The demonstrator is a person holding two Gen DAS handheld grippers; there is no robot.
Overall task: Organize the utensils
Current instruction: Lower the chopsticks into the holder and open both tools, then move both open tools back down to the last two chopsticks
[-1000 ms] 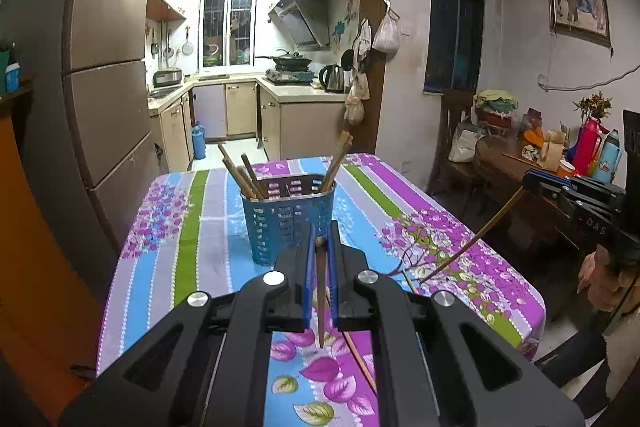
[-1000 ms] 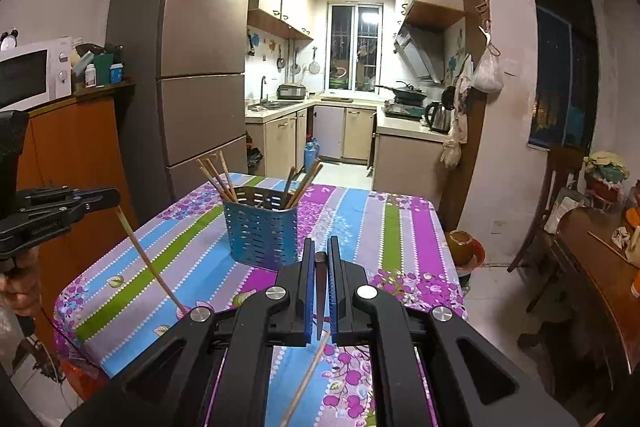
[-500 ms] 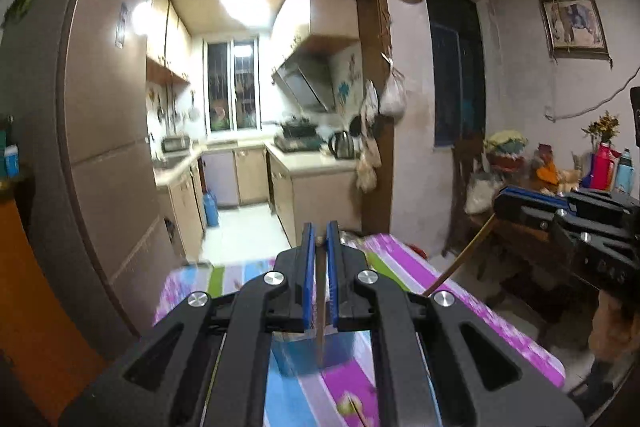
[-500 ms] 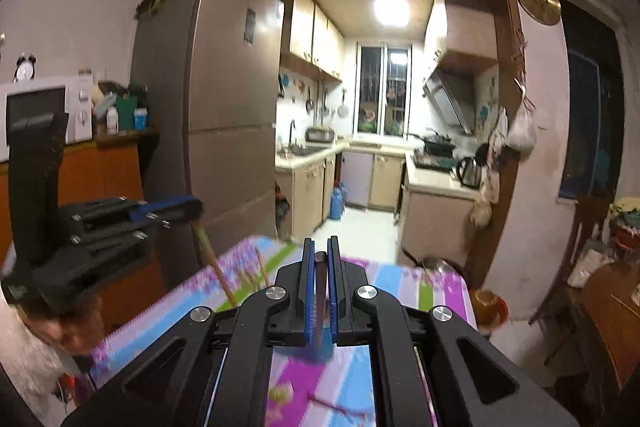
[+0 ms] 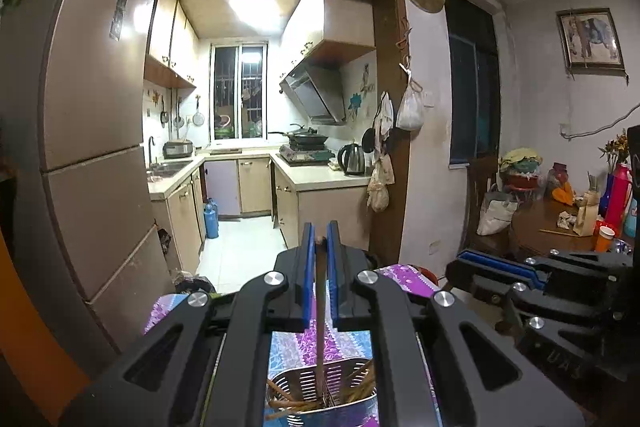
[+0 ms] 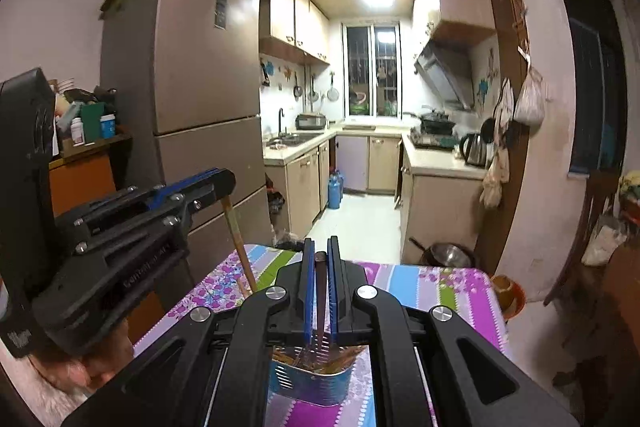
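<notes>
left gripper [image 5: 320,243]: fingers clenched on a chopstick [image 5: 321,311]
right gripper [image 6: 320,259]: fingers clenched on a dark chopstick [image 6: 321,303]
blue holder [image 6: 308,383]: below both, on striped bench [image 6: 420,285]

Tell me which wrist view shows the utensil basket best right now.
The left wrist view: the utensil basket shows its open top with chopsticks inside, below the left gripper. The right wrist view shows only part of its blue wall, mostly hidden behind the right gripper.

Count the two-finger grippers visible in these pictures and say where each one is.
2. The left gripper, black with blue pads, is shut on a wooden chopstick above the blue slotted utensil basket. The right gripper beside it clamps a second chopstick over the same basket.
</notes>
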